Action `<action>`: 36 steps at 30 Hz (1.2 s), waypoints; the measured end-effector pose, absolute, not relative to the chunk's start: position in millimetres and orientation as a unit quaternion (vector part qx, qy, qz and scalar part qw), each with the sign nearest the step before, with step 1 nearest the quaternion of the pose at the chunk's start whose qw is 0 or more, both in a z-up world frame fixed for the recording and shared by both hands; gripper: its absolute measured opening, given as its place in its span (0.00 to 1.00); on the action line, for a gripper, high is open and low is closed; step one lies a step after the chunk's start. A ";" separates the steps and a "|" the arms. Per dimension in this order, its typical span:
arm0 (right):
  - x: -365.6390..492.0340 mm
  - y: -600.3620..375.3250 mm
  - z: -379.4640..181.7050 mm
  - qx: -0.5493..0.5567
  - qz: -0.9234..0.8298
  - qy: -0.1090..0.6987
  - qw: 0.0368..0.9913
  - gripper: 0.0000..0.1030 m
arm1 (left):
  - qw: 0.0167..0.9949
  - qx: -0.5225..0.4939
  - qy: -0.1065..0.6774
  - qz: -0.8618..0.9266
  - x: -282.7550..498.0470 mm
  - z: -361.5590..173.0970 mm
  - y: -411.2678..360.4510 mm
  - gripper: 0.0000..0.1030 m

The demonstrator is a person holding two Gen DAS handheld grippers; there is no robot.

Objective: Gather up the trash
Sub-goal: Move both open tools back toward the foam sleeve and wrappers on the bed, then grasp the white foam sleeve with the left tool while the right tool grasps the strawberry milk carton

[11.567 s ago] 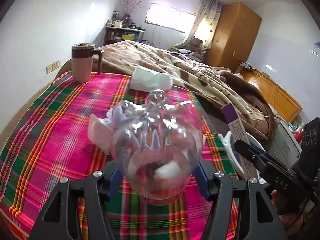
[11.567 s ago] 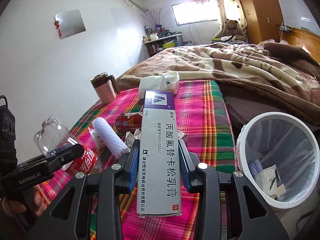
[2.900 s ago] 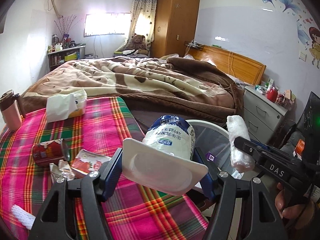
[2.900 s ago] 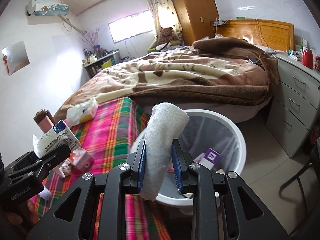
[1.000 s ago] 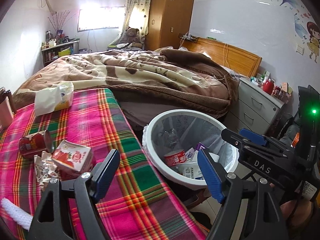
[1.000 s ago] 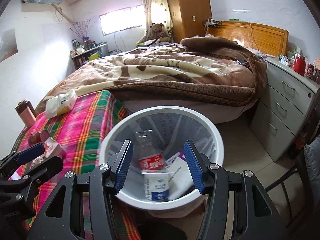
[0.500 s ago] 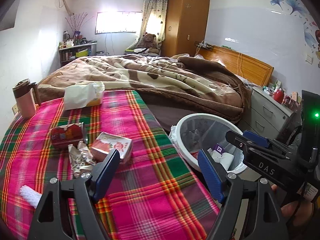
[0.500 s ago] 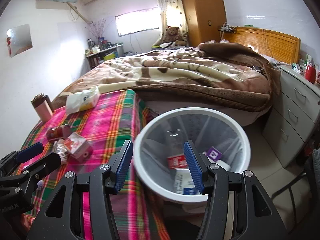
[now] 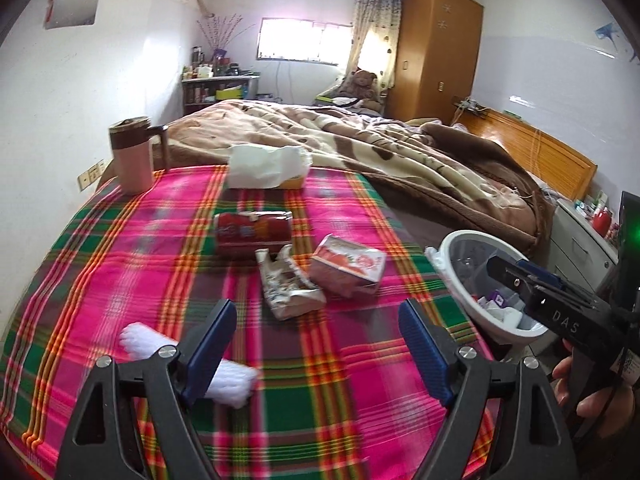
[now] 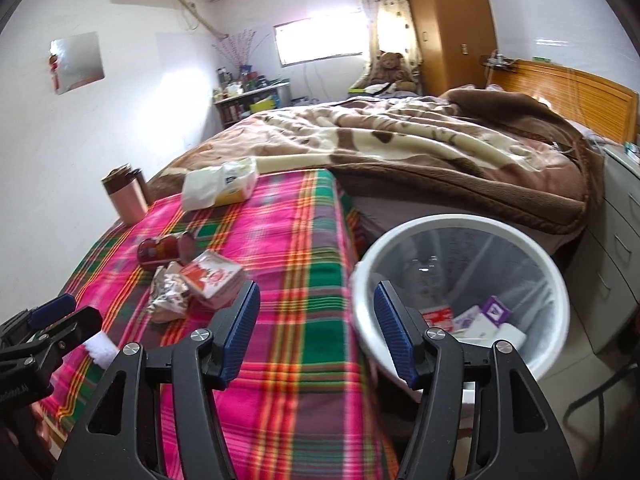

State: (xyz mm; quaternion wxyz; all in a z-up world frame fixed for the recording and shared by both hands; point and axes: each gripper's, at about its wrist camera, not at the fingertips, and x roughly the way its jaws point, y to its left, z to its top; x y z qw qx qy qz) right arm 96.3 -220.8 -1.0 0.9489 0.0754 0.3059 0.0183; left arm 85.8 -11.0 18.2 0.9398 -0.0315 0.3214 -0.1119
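Both your grippers empty, jaws spread.
Left gripper (image 9: 316,340) over plaid surface (image 9: 120,264); right gripper (image 10: 316,320) beside bin (image 10: 460,228).

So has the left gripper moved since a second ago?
Yes. The left gripper has swung from over the white trash bin back above the plaid tablecloth.

Bare plaid cloth (image 9: 340,380) btwn claws; carton (image 9: 347,270), wrapper (image 9: 289,290) beyond.

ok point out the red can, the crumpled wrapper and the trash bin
red can (image 9: 252,229), left wrist view, middle of its side
crumpled wrapper (image 9: 289,288), left wrist view, centre of the foil
trash bin (image 10: 460,224), right wrist view, far rim
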 end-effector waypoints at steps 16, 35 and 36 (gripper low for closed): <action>137.1 -169.8 -18.0 0.023 0.101 0.345 0.933 0.64 | 0.922 -0.086 0.378 -0.018 84.8 -20.8 67.4 0.82; 179.6 -139.6 -33.6 -0.035 0.148 0.383 0.911 0.73 | 0.884 -0.176 0.432 -0.024 116.7 -53.7 91.6 0.83; 181.2 -139.5 -34.2 -0.034 0.149 0.384 0.911 0.73 | 0.885 -0.174 0.432 -0.024 119.1 -53.3 90.2 0.83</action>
